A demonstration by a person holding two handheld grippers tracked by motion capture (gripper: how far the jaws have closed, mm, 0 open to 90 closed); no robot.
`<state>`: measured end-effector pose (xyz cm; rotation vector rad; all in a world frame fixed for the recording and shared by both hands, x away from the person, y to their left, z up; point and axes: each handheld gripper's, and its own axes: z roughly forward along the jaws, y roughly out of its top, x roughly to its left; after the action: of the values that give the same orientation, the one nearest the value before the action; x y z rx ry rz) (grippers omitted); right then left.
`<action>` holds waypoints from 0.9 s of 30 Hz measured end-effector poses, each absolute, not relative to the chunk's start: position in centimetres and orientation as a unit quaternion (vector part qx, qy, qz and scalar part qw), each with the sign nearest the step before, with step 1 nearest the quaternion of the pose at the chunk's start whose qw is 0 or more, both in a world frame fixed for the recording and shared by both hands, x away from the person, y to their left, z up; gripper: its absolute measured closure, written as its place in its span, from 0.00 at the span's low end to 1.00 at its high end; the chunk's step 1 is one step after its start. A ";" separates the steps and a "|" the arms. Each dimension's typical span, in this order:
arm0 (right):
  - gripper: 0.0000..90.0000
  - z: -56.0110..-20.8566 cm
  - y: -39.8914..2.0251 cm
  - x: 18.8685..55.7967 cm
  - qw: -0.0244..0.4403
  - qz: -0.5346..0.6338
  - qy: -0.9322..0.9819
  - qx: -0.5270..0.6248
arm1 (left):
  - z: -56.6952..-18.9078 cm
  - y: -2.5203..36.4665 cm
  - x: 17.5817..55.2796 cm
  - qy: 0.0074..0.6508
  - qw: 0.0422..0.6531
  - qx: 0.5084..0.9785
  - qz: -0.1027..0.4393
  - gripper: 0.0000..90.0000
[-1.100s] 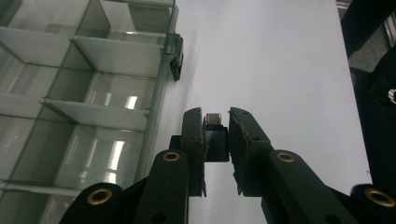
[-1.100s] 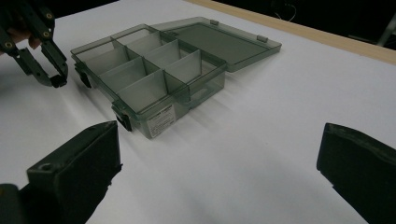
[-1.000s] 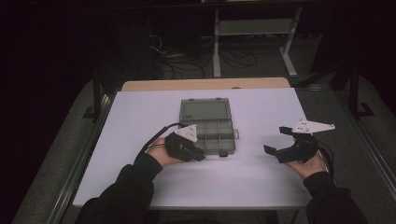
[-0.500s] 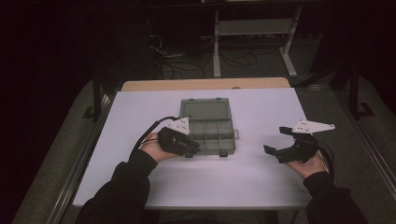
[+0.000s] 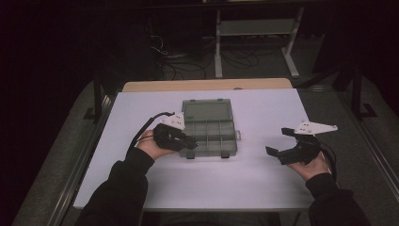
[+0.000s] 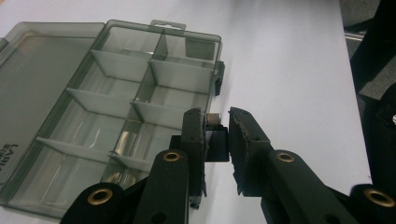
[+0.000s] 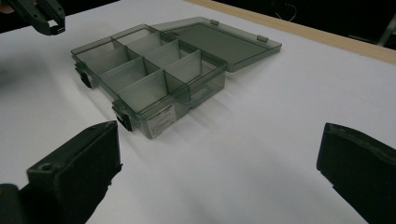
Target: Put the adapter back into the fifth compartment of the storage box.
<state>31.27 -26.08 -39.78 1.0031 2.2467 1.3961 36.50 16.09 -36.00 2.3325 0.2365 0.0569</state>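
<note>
1. One grey see-through compartment box (image 5: 209,126) lies on the white counter (image 5: 263,179), its lid folded back flat on the far side.
2. In the high view the open box with its lid runs long from near to far; the tray of compartments is the near half and the lid is the far half. Two dark latches sit on the tray's near edge.
3. The left claw (image 5: 190,143) is at the tray's near left corner and points right, along the near edge.
4. In the left claw's view (image 6: 217,135) its jaws are nearly together, pinching a small dark block with a metal end (image 6: 215,140); this piece sits just above the tray's near rim, beside a latch.
5. The right claw (image 5: 281,143) is held well to the right of the box, above the counter and apart from it; it points left toward the box.
6. Its jaws are spread wide with nothing between them (image 7: 219,172).
</note>
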 end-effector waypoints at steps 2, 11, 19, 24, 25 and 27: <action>0.00 -39.8 -26.1 31.3 0.155 0.487 0.785 0.351 | -35.9 16.3 36.6 0.096 0.389 0.916 0.025 0.85; 0.00 -39.8 -26.1 31.3 0.155 0.487 0.785 0.350 | -35.5 17.2 37.0 0.109 0.397 0.911 0.035 0.85; 0.00 -39.8 -26.1 31.3 0.154 0.488 0.785 0.350 | -35.3 18.1 37.7 0.134 0.412 0.901 0.036 0.85; 0.00 -39.8 -26.1 31.3 0.154 0.488 0.785 0.350 | -35.5 18.4 38.1 0.143 0.406 0.902 0.036 0.85; 0.00 -39.8 -26.1 31.3 0.154 0.488 0.785 0.350 | -35.6 18.5 38.1 0.144 0.406 0.902 0.036 0.85; 0.00 -39.8 -26.1 31.3 0.154 0.487 0.785 0.349 | -35.6 18.6 38.2 0.145 0.405 0.902 0.037 0.85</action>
<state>31.28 -26.07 -39.80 1.0013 2.2506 1.3970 38.22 18.57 -35.61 2.2760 0.3668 0.0929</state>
